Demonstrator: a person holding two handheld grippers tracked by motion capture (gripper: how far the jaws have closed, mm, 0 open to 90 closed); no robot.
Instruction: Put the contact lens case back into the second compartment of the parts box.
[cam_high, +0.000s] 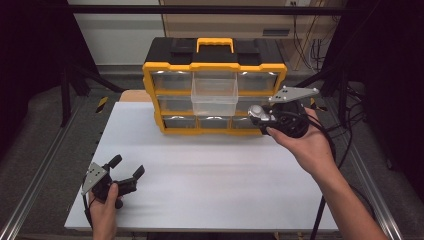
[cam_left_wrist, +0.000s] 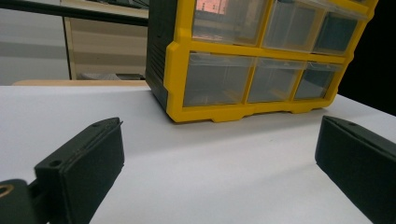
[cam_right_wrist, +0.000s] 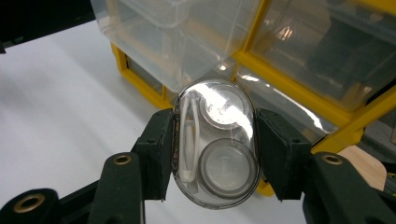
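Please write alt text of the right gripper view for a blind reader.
The right tongs grip a clear oval case with two round pots inside, close before a yellow organizer whose clear drawer is pulled out above the white table.

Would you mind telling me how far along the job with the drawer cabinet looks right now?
Done: the middle drawer of the yellow cabinet is pulled out and looks empty. In hand: the right tool is shut on a clear oval case, held near that drawer. The left tool is open above the table. Probably left: placing the case inside and closing the drawer.
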